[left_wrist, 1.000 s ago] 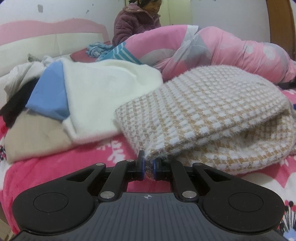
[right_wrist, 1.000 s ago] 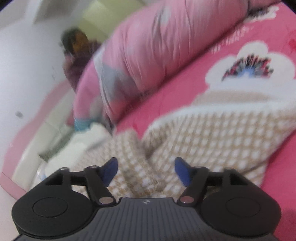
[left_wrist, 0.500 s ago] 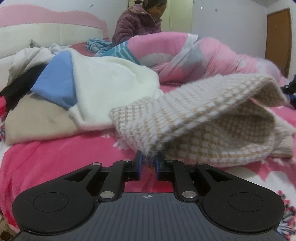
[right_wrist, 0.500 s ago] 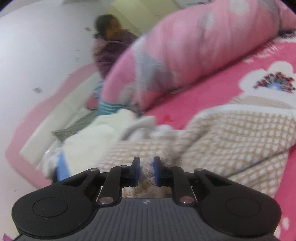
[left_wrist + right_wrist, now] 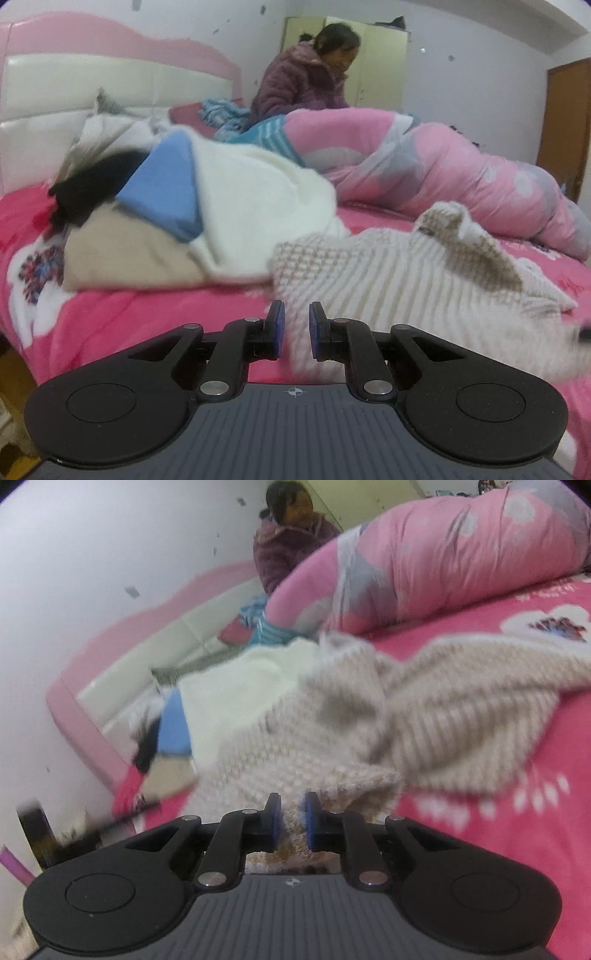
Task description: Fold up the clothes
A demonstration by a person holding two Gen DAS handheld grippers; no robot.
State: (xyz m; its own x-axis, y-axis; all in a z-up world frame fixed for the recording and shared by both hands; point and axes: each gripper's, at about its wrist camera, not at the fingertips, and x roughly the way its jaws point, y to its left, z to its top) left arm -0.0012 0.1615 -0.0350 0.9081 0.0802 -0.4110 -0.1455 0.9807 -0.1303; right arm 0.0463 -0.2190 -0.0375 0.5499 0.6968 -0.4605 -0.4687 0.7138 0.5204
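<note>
Both my left gripper [image 5: 294,328] and right gripper [image 5: 291,821] pinch the checked knit sweater's [image 5: 388,280] edges. The right jaws have just closed on it. Next: spread it flat on the bed [image 5: 129,314].

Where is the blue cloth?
In the left wrist view, the blue cloth sits left of centre in the clothes pile, between the white sweater and a black garment.

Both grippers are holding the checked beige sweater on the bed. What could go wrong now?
1. Each gripper, left gripper and right gripper, pinches only an edge of the checked sweater; the fuzzy knit may slip out.
2. The sweater looks bunched and twisted between them, so the fold may come out crooked.
3. The pile of clothes lies close beside it; the sweater could drag the white garment along.
</note>
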